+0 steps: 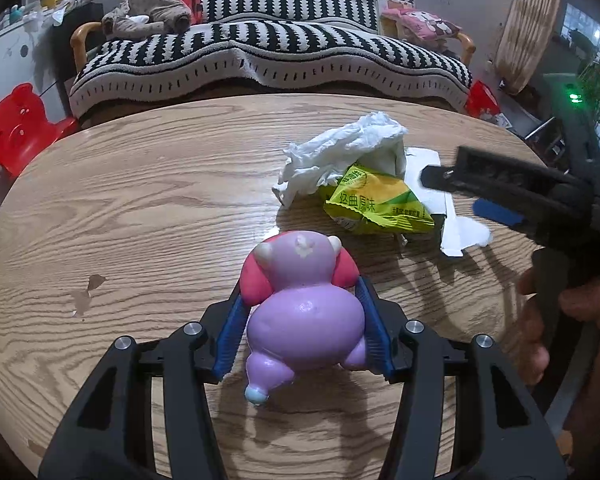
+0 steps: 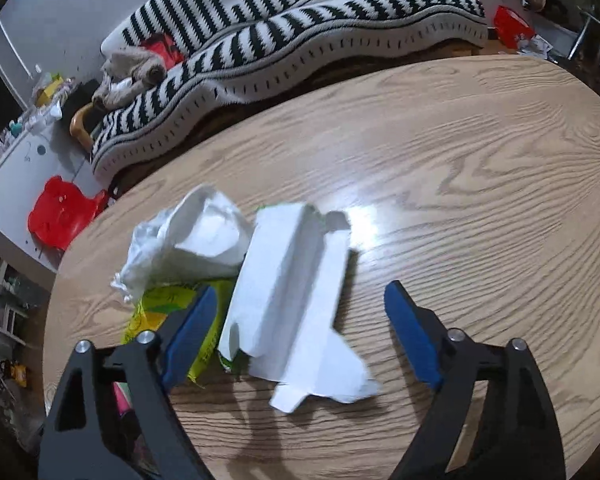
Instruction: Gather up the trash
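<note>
A pile of trash lies on the round wooden table (image 1: 140,200): a crumpled white tissue (image 1: 340,152), a yellow-green snack wrapper (image 1: 376,204) and a flattened white carton (image 1: 454,232). My left gripper (image 1: 302,288) is shut on a purple and pink toy figure (image 1: 304,316) just in front of the pile, its blue pads pressing the toy's sides. My right gripper (image 2: 300,290) stands open over the carton (image 2: 292,280), which lies flat between its fingers with neither pad touching it. In the right wrist view the tissue (image 2: 188,236) and the wrapper (image 2: 160,304) lie to the carton's left.
A sofa with a black-and-white striped blanket (image 1: 268,52) runs behind the table. A red stool (image 1: 16,128) stands on the floor at the left. A person's hand (image 1: 540,320) holds the right gripper (image 1: 460,192) at the table's right edge.
</note>
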Demonstrator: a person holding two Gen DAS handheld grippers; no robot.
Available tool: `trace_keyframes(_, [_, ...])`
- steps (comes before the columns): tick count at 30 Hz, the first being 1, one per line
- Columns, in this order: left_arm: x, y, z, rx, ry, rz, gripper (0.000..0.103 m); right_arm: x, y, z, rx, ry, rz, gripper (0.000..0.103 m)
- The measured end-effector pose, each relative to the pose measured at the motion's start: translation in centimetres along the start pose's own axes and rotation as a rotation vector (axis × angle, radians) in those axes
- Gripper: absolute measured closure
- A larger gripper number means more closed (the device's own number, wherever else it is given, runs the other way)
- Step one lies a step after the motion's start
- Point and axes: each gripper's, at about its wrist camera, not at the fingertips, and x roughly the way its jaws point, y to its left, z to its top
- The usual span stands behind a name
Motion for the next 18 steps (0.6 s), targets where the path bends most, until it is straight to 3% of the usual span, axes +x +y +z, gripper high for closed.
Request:
trace_keyframes(6, [-0.1,-0.1,-0.2,0.012,0.007,-0.006,0.051,1.5,0.9,-0.5,0.012,0.042,0.017,0.046])
trace_keyframes(10, [-0.4,0.0,-0.3,0.014,0.004,-0.010,0.051,0.6,1.0,-0.4,0.031,0.039,0.053,0.071])
trace_keyframes(18, [-1.7,-0.3,-0.3,0.004,-0.017,-0.028,0.053,-3.0,1.5,-1.1,-0.014,-0.004,0.052,0.076])
